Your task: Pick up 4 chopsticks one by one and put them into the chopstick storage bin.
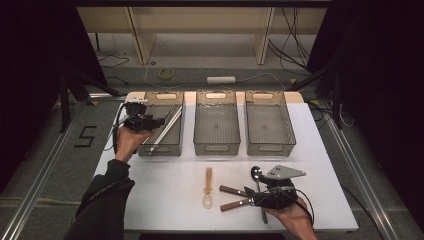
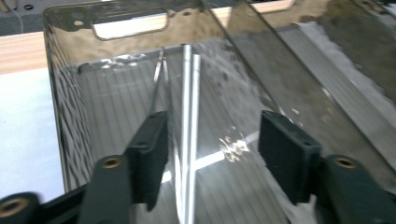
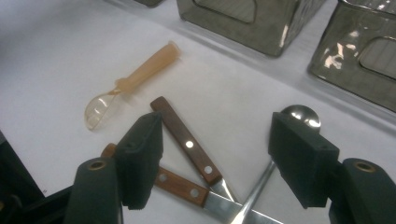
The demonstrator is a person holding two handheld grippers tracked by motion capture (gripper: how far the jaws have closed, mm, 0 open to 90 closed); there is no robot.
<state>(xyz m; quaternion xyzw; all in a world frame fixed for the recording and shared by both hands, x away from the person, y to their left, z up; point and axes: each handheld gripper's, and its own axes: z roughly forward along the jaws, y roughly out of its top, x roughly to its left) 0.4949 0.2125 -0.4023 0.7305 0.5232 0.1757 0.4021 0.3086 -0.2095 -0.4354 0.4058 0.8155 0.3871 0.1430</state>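
My left gripper (image 1: 160,122) (image 2: 212,140) reaches into the left clear bin (image 1: 160,150) (image 2: 65,107). Its jaws stand open, and two thin metal rods (image 1: 166,128) (image 2: 189,93) lean in the bin between them, untouched by the pads. My right gripper (image 1: 249,196) (image 3: 217,126) hovers open at the table's front right, over two wooden-handled knives (image 1: 232,190) (image 3: 187,142) whose blades cross a metal spoon (image 1: 256,173) (image 3: 301,115). A translucent orange plastic spoon (image 1: 208,187) (image 3: 135,79) lies to their left.
Two more clear bins, the middle bin (image 1: 216,147) and the right bin (image 1: 270,148), stand in a row at the back of the white table (image 1: 165,200). Cables and a power strip (image 1: 221,79) lie on the floor beyond.
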